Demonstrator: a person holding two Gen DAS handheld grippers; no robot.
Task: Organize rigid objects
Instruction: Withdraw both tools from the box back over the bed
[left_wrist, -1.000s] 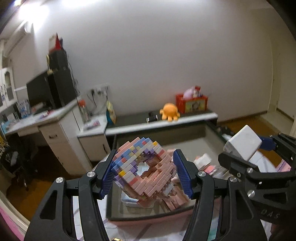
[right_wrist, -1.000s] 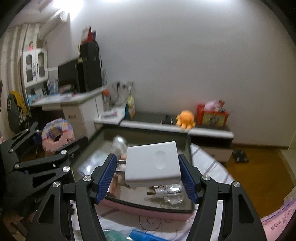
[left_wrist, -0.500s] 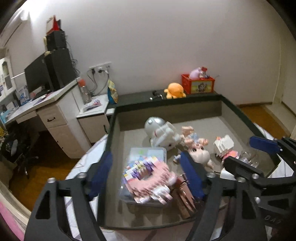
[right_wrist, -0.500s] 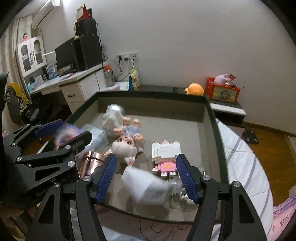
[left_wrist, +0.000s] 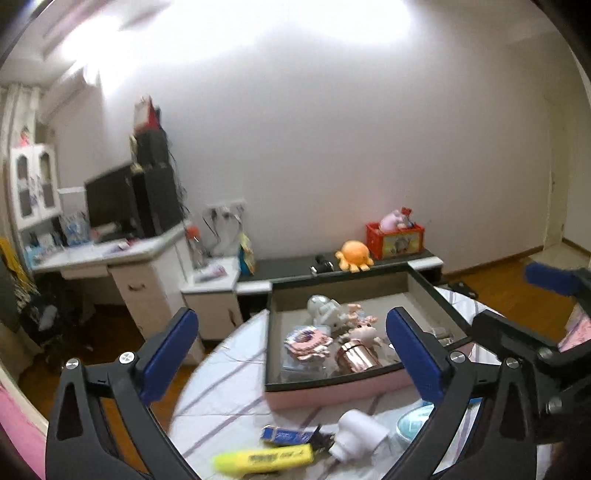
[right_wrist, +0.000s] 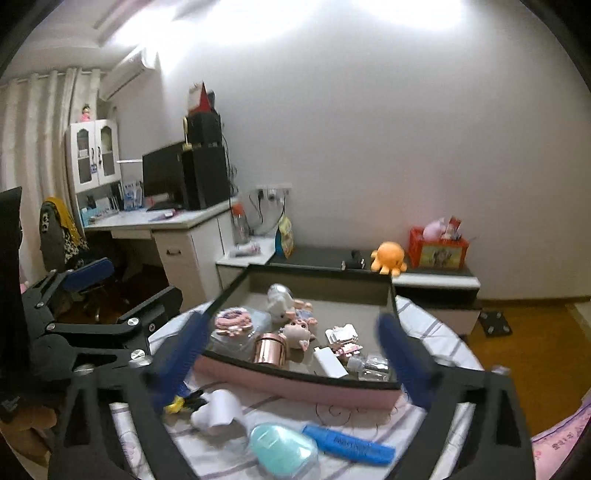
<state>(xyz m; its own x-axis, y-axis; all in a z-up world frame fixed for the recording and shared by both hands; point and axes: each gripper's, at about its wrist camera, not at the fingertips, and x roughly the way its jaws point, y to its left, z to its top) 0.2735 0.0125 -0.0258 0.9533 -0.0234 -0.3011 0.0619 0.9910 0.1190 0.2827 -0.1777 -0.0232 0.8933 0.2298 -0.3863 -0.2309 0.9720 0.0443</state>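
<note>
The pink box with a dark rim stands on the striped round table. Inside it, the pink-and-purple brick ring lies at the near left on a clear case. The white block leans by the near wall. My left gripper hangs back from the box; its jaws are opening wide with nothing between them. My right gripper is also drawn back, jaws opening and empty, blurred by motion.
The box also holds a rose-gold cup, a pig doll and a white robot toy. In front of it lie a yellow highlighter, a white bottle, a teal case and a blue comb.
Both grippers let go: the brick ring and the white block dropped into the box. Both jaws spread wide, and both hands pulled back and up from the box.
</note>
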